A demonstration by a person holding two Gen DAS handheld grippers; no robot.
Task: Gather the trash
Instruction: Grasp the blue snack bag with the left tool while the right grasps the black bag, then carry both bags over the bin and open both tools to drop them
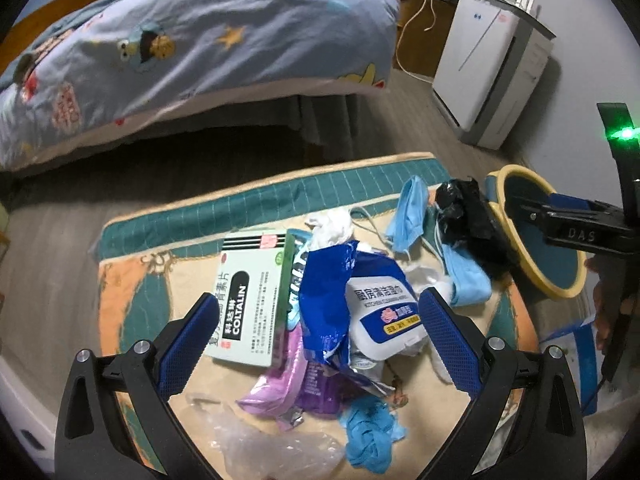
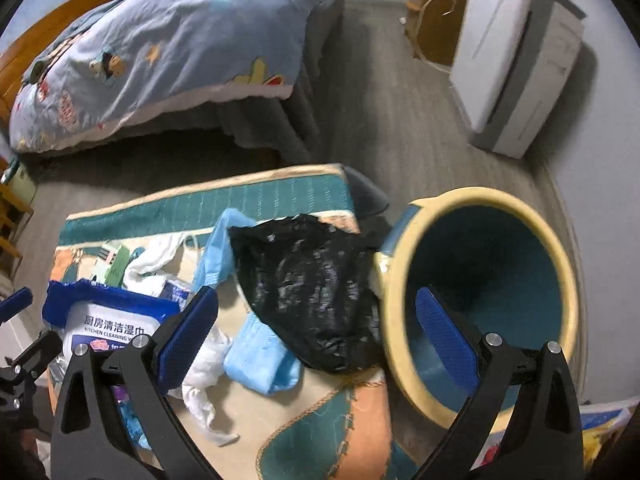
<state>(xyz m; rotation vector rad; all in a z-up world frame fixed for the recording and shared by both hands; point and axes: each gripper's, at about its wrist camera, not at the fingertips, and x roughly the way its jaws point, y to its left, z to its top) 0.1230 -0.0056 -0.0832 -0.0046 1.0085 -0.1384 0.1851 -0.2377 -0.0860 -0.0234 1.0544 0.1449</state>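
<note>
- The trash I'm after sits in a loose heap on a patterned mat [image 1: 132, 312] spread on the floor, with a teal band along its far edge.
- Near the middle of the heap I see a blue and white pack of kitchen wipes [image 1: 380, 316], crumpled and torn open; touching its left side is a green and white medicine box [image 1: 252, 300] marked COLTALIN, lying flat.
- A purple wrapper [image 1: 288, 384] pokes out from under both of them, a clear plastic film [image 1: 272, 440] lies nearer to me, and a bunched blue glove [image 1: 370, 432] lies beside it.
- Further back are white tissues [image 1: 332, 224] and blue face masks [image 1: 408, 208]; a crumpled black plastic bag [image 2: 312, 292] lies over one mask at the mat's right edge.
- The black bag touches the rim of a yellow-rimmed bin [image 2: 400, 280] with a dark teal inside, tipped so its mouth faces me, just beside the mat.
- My left gripper [image 1: 316, 320] hovers over the heap, jaws wide apart, box and wipes between them, gripping nothing.
- My right gripper [image 2: 316, 320] is also spread wide, one finger over the mat by the masks, the other in front of the bin's mouth; it holds nothing.
- Beyond the mat I see a bed [image 1: 192, 40] with a blue cartoon cover and a white appliance [image 1: 484, 64] by the wall.
</note>
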